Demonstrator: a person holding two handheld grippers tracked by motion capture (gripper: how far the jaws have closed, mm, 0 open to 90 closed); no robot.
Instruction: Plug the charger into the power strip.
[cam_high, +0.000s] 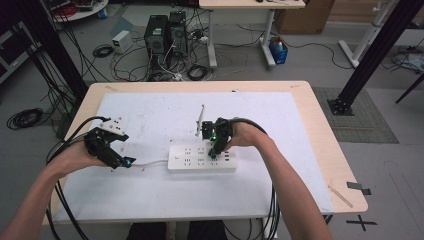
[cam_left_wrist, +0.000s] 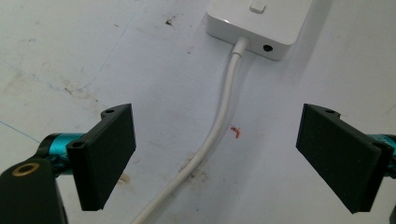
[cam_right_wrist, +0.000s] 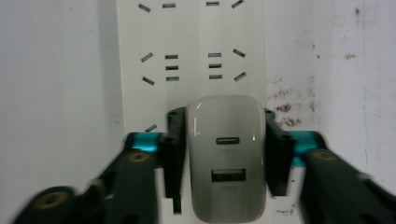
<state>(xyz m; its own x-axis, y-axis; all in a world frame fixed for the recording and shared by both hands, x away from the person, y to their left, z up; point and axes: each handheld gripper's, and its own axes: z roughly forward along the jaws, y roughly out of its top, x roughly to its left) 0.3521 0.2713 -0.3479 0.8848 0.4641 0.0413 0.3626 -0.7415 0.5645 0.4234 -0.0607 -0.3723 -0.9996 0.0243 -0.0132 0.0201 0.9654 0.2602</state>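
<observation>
From the high view I count one power strip (cam_high: 201, 158) on the surface (cam_high: 150, 195) and two hand-held grippers.

In the left gripper view my left hand-held gripper (cam_left_wrist: 215, 158) hangs released over the one limp white cord (cam_left_wrist: 219, 126).

In the right gripper view my right hand-held gripper (cam_right_wrist: 226, 158) flanks the one charger (cam_right_wrist: 226, 154), which stands plugged into the strip. The jaws look slackened; I cannot tell if the pads press. I judge the charger light, rigid and glossy-slick, best pinched on its flat sides.

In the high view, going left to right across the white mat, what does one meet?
Left hand-held gripper → white cable → power strip → right hand-held gripper, down over the strip's right part.
</observation>
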